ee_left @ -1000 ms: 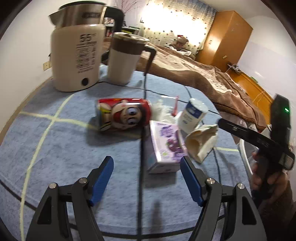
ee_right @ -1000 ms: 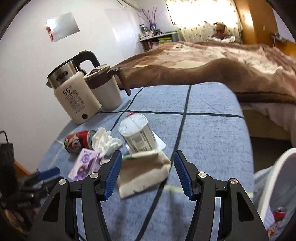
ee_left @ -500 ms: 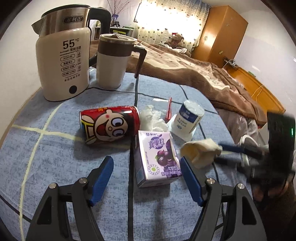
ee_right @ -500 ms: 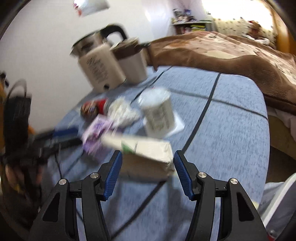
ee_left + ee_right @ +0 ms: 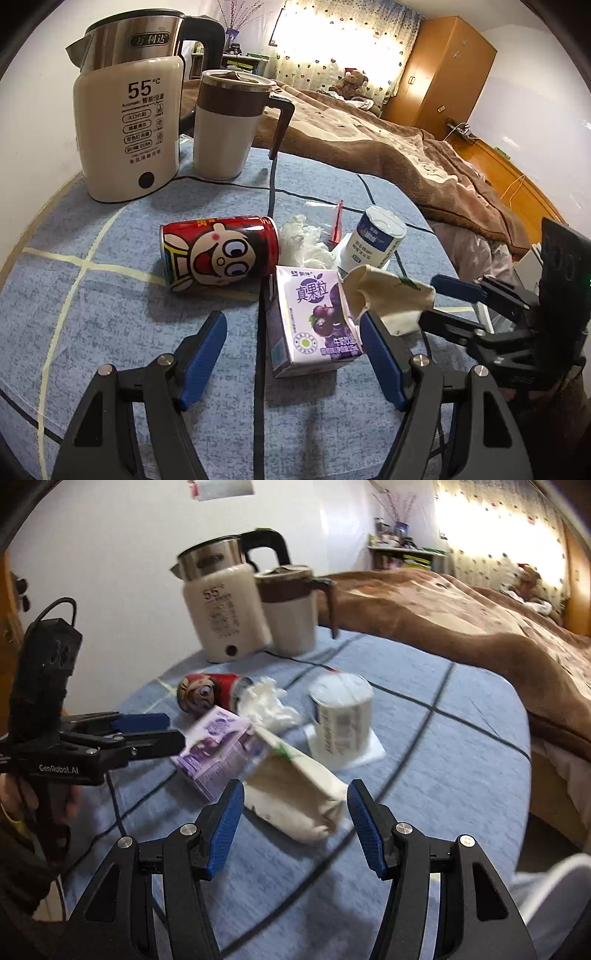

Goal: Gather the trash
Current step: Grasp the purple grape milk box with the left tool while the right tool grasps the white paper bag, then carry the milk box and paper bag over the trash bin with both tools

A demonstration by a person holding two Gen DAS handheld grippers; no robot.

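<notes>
Right wrist view shows our right gripper (image 5: 295,821) rolled and nearer, jaws apart around the crumpled paper bag (image 5: 295,797) on the tabletop (image 5: 443,738), so we judge clamping comes next.

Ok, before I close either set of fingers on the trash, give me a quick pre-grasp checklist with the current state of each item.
1. Left gripper open: ok.
2. Purple juice carton between the left fingers: ok; it lies just ahead of the tips.
3. Right gripper open: ok.
4. Cream paper bag between the right fingers: ok, not yet pinched.
5. Bag clear of the carton: not ok; one end rests against the carton.
6. Trash bin reachable: cannot tell; only a white rim shows at the lower right of the right wrist view.
</notes>
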